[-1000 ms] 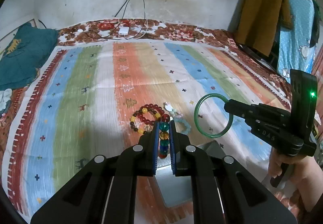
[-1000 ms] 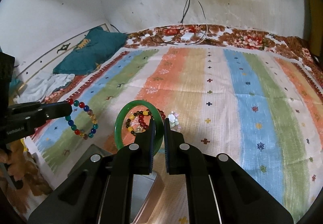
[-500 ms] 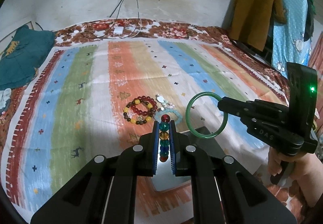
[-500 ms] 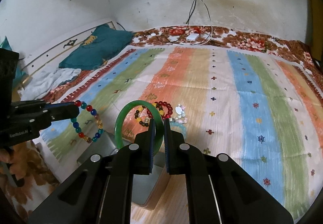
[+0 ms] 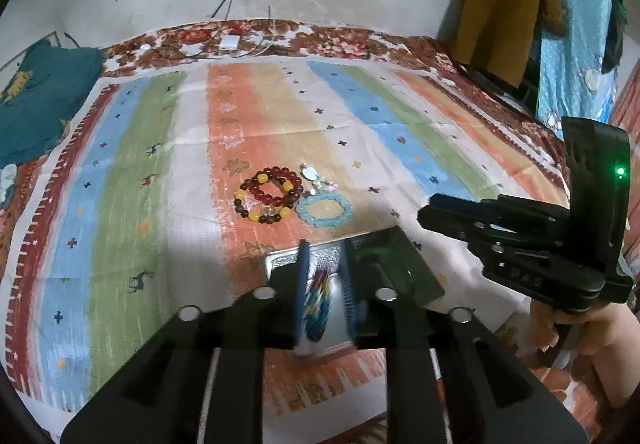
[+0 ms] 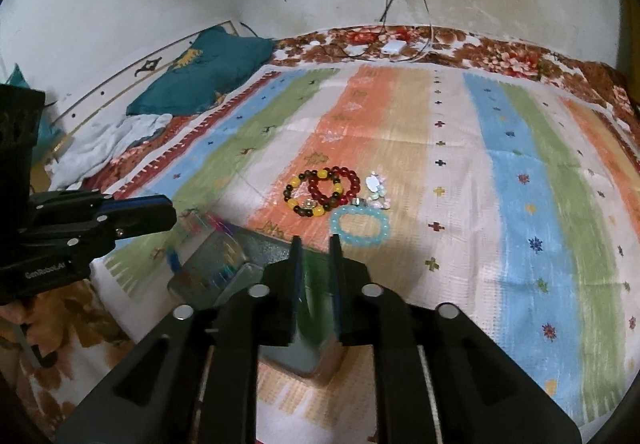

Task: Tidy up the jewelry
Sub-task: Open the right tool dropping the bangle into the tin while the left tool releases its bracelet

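On the striped bedspread (image 5: 132, 179), near its front edge:
Tin: a shallow metal tin (image 6: 256, 244) lies under both grippers.
Left gripper (image 5: 324, 284): fingers opening, blurred multicoloured bead bracelet (image 5: 318, 300) between them over the tin; contact unclear.
Right gripper (image 6: 314, 276): fingers opening, green bangle (image 6: 314, 296) blurred in the gap.
Remaining jewelry: red-and-yellow bead bracelets (image 6: 322, 189), a pale blue bracelet (image 6: 360, 226) and small charms (image 6: 378, 191) just beyond the tin.
Open room: bare cloth to both sides and toward the wall.
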Demonstrator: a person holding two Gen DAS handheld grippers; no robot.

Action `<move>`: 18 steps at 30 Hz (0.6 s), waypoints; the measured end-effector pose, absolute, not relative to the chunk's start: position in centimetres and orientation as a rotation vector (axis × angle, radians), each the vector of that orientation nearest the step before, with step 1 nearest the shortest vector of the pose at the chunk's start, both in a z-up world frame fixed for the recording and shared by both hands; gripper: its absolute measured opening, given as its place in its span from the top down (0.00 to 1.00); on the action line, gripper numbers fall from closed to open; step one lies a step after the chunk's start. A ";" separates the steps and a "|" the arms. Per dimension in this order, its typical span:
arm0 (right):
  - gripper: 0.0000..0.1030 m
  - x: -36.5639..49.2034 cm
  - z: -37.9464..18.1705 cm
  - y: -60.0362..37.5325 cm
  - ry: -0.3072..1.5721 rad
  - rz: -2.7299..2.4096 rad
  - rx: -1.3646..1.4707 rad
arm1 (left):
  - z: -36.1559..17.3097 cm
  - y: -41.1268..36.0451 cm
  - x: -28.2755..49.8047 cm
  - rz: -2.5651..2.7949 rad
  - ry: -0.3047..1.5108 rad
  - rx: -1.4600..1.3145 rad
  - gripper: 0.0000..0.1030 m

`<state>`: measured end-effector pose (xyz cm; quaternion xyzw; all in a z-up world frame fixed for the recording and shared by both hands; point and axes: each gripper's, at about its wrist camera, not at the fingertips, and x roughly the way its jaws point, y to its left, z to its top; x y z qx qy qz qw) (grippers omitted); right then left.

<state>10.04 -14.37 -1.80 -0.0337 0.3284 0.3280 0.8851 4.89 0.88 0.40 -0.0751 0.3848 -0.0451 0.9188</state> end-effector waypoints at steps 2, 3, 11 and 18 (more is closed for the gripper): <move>0.71 10.2 -1.6 -14.7 0.682 0.676 -0.047 | 0.4 1.3 4.9 -0.077 0.787 -0.162 0.73; 0.69 10.3 -1.6 -14.9 0.683 0.672 -0.040 | 0.3 1.6 5.0 -0.069 0.789 -0.167 0.72; 0.50 12.1 -1.9 -15.2 0.715 0.659 -0.004 | -0.3 4.4 6.8 -0.010 0.819 -0.210 0.57; 0.42 13.9 -2.1 -14.9 0.737 0.646 -0.008 | -0.9 5.0 8.9 0.003 0.850 -0.193 0.47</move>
